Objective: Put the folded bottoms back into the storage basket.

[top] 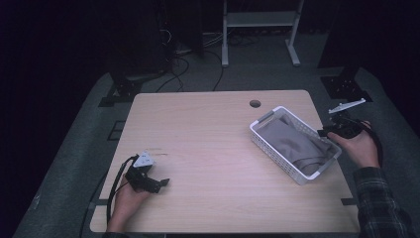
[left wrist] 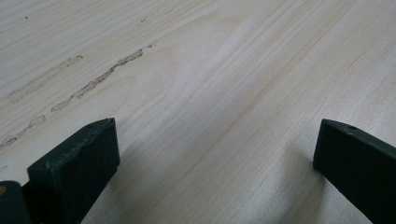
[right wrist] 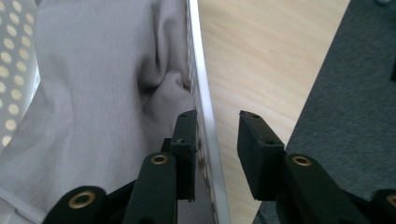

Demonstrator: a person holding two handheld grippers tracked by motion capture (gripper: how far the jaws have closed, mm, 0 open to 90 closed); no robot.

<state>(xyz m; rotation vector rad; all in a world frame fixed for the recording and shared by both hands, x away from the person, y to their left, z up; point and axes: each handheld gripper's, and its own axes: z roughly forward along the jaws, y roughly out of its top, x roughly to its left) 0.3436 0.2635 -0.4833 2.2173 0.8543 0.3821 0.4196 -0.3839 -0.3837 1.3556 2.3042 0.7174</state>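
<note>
Pale wood-grain laminate formed the table [top: 208,148], and at its near left corner the left gripper [top: 159,184] lay low on the bare top in the person's left hand [top: 128,198], its jaws set wide with nothing between them; the left gripper view showed faint scuffed streaks [left wrist: 100,77] in the surface just ahead of it. No brand, label or legible writing could be made out anywhere. Across the table, toward the right edge, stood a white perforated plastic basket [top: 262,141], set at an angle to the table's sides, with a grey cloth [top: 292,141] lying crumpled inside it and covering most of the floor. The right gripper [top: 324,132], held in the right hand [top: 360,148] at the basket's far-side wall, straddled that rim: in the right gripper view one jaw stood inside against the wall, next to the cloth [right wrist: 93,116], and the other outside it, the gap narrow but the outer pad not yet touching the rim [right wrist: 205,121]. Farther back a round cable hole [top: 255,103] pierced the tabletop. Beyond the table lay dark grey carpet [top: 84,129], loose black cables [top: 176,69] and the white legs of a metal frame [top: 260,29] in a dim room.
</note>
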